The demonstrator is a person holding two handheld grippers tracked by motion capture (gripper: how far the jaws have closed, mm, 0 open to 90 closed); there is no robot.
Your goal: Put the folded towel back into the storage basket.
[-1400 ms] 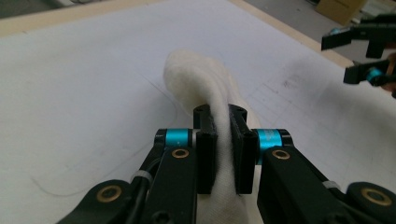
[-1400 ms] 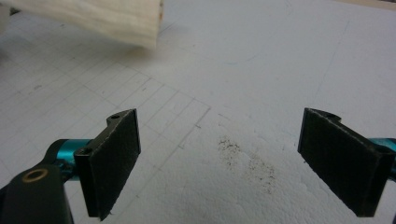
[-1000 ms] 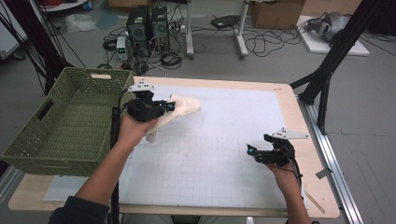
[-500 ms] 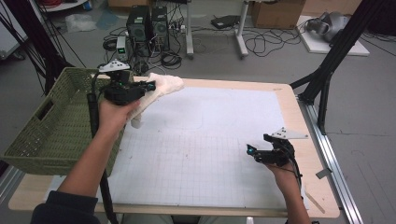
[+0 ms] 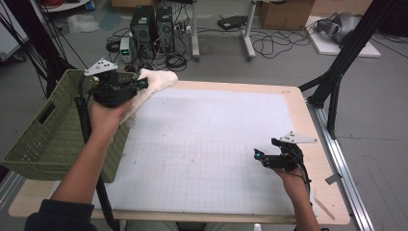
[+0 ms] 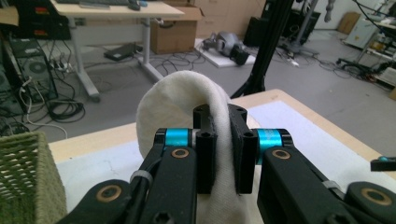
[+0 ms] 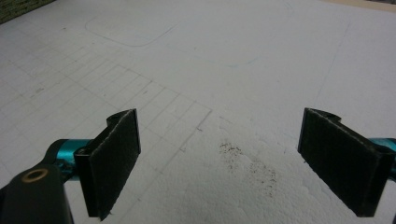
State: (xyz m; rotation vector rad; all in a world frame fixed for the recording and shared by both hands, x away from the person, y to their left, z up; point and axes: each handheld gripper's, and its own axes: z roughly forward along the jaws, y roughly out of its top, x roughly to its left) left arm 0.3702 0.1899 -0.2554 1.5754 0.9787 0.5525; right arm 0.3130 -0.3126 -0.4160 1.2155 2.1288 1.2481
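Cream-white terry cloth, a folded towel [image 5: 153,83], is up off the table and clamped in the left gripper [image 5: 142,84], out at about ten o'clock from the middle of the white gridded mat [image 5: 202,159]. Around it: an olive woven basket [image 5: 45,137] sits at the mat's nine o'clock, its near corner touching the table edge, and the left hand [image 5: 107,115] rides just over the basket's right rim, with the gripper's black cable [image 5: 89,144] hanging down along that wall. Beyond the table, at twelve o'clock, there's a cluster of computer towers [image 5: 151,24] and loose cables on the grey floor; a black frame leg [image 5: 337,72] stands at two o'clock. Nothing sits between towel and basket but that rim itself. In the left gripper view [image 6: 224,149] the two black jaws stand nearly together with a fold of the towel [image 6: 182,100] pinched between the pads; the cloth bulges out above them toward twelve o'clock and drapes below, and a basket corner [image 6: 23,182] shows at eight o'clock. Over at four o'clock on the mat, the right gripper [image 5: 262,156] rests low in the right hand [image 5: 291,178], well apart from the towel. In the right gripper view [image 7: 219,158] its jaws stand wide apart with bare mat [image 7: 233,70] between them and a dusting of dark specks [image 7: 247,163] there.
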